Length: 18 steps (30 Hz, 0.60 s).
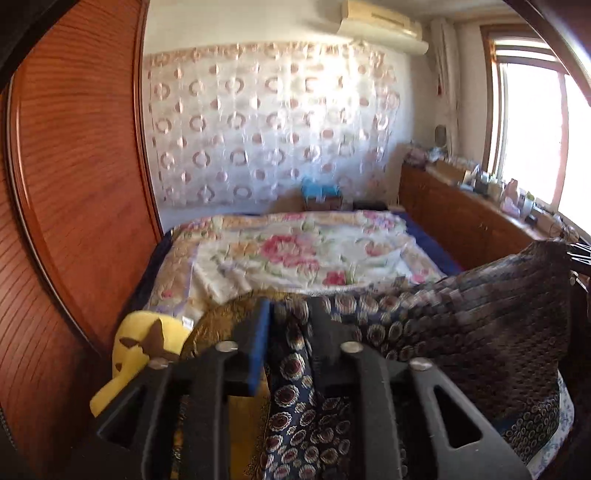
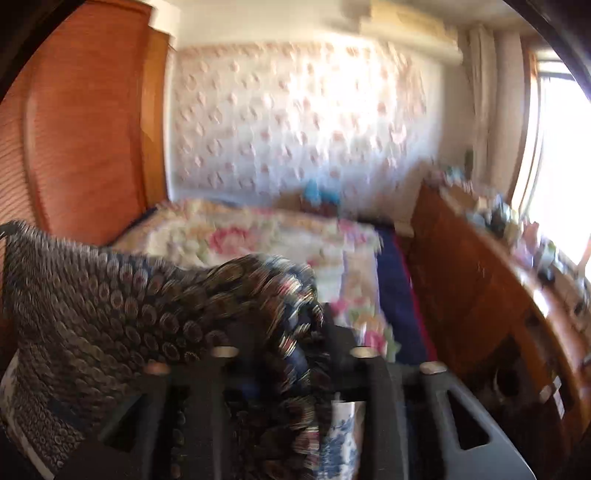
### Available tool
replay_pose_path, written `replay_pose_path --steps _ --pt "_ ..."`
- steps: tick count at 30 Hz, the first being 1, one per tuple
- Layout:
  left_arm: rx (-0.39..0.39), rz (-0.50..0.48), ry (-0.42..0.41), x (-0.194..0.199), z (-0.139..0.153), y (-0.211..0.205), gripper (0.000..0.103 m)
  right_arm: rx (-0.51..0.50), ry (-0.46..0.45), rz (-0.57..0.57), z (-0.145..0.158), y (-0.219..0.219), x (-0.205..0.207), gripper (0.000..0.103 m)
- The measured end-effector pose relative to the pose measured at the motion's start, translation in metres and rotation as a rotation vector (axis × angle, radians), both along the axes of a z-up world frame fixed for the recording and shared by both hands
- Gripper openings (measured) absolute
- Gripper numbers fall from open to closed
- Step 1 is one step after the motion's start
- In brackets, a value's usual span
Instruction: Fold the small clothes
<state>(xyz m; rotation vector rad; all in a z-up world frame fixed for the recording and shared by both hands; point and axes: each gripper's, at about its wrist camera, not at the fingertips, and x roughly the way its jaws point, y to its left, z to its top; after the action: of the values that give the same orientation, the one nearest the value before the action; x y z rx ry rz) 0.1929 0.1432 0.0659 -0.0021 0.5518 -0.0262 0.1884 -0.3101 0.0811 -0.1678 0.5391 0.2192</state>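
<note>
Both grippers, left (image 1: pixel 286 332) and right (image 2: pixel 286 332), hold patterned garment (image 1: pixel 461 314) above bed (image 1: pixel 295 251)

The right wrist view is smeared throughout. There the patterned garment (image 2: pixel 155 317) covers the right tool (image 2: pixel 291 354), hiding how its pads stand. Small items on the sideboard (image 1: pixel 476 221) are too tiny to identify.

Setting is reading as a home bedroom: a bed (image 1: pixel 295 251) under a floral quilt (image 1: pixel 291 258) is filling the centre. An air conditioner (image 1: pixel 384 26) is hanging above patterned wall fabric (image 1: pixel 258 125), a cluttered wooden cabinet (image 1: pixel 465 218) is running under the window (image 1: pixel 532 136).
</note>
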Motion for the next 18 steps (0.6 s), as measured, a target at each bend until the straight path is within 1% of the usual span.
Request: replay_pose_path --steps 1,2,4,5,6,11,12,14,18 --pt "-0.007 -0.014 0.008 -0.001 -0.007 0.000 0.046 0.003 0.031 -0.012 -0.013 0.002 0.009 0.055" --pt "-0.013 -0.029 0.018 -0.003 -0.014 0.000 0.048 0.007 0.055 -0.011 -0.023 0.004 0.014 0.055" --pt "-0.036 -0.061 0.054 -0.010 -0.028 -0.002 0.063 0.012 0.085 -0.011 -0.042 0.005 0.015 0.055" --pt "-0.044 -0.074 0.064 -0.013 -0.031 -0.005 0.075 0.016 0.098 -0.005 -0.048 0.006 0.018 0.055" --pt "-0.045 -0.086 0.071 -0.017 -0.035 -0.009 0.077 0.015 0.112 0.007 -0.054 0.007 0.016 0.055" --pt "0.005 -0.126 0.094 -0.041 -0.059 -0.036 0.077 -0.020 0.155 0.063 -0.080 0.003 0.001 0.055" --pt "0.004 -0.135 0.098 -0.046 -0.064 -0.039 0.077 -0.026 0.163 0.069 -0.078 -0.008 0.007 0.055" --pt "-0.008 -0.162 0.111 -0.059 -0.075 -0.049 0.077 -0.035 0.183 0.078 -0.080 -0.019 0.005 0.055" --pt "-0.020 -0.204 0.147 -0.080 -0.095 -0.069 0.077 -0.007 0.224 0.062 -0.098 -0.041 -0.021 0.055"
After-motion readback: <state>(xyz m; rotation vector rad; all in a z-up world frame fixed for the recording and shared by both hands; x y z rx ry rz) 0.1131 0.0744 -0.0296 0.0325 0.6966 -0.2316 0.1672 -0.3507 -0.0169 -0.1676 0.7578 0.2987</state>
